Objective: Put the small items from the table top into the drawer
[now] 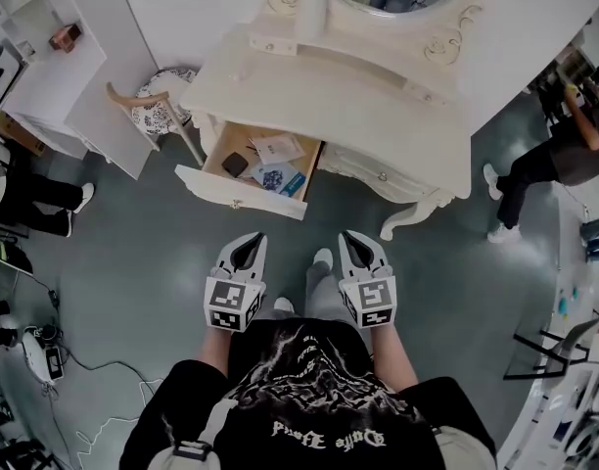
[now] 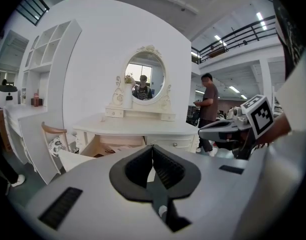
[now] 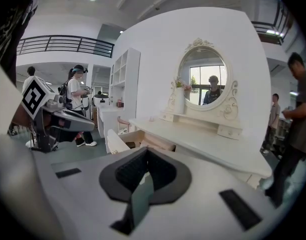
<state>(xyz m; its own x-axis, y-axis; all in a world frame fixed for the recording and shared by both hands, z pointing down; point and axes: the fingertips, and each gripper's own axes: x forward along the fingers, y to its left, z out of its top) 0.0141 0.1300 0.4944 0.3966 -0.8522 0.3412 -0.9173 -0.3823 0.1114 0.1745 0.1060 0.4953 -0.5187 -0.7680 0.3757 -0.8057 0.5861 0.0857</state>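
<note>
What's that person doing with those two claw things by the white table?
A person stands in front of a white dressing table, holding a gripper in each hand. The left gripper and right gripper are both shut with nothing in them, held back from the table. The drawer is open, and a few small items lie inside. No small items show on the table top, so the tidying looks about done.
</note>
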